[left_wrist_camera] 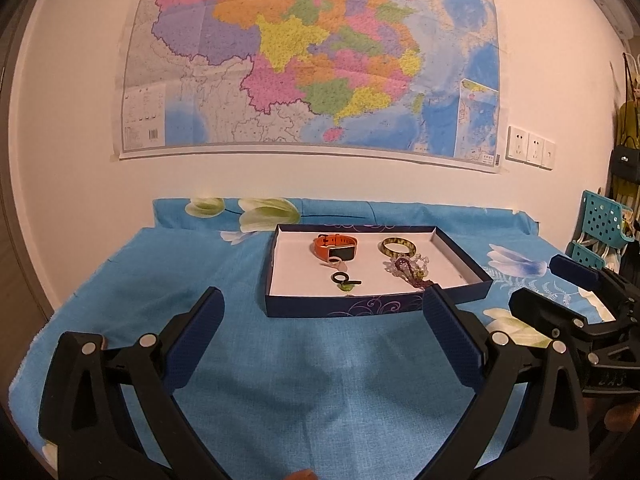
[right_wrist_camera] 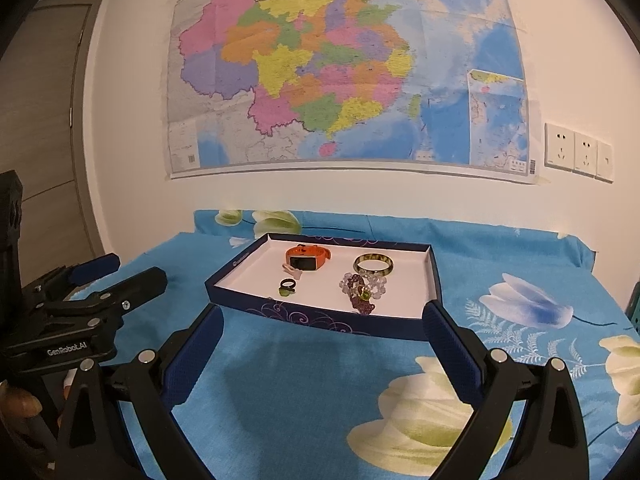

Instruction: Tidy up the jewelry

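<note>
A shallow dark blue box with a white inside stands on the desk, on a blue cloth with flowers, near the far edge, and all the jewelry lies inside it. An orange smartwatch lies in the far left part of the box, and a green and yellow bangle lies in the far right part. Just in front of the bangle there is a heap of beaded bracelets, purple and clear. In front of the watch lie a small pink piece and a dark ring with a small green stone beside it.

The left tool is spread wide and holds nothing; it hovers over the cloth at the near side of the box. The right tool is also spread wide and empty, near the front wall of the box. A large coloured map hangs on the wall behind the desk.
</note>
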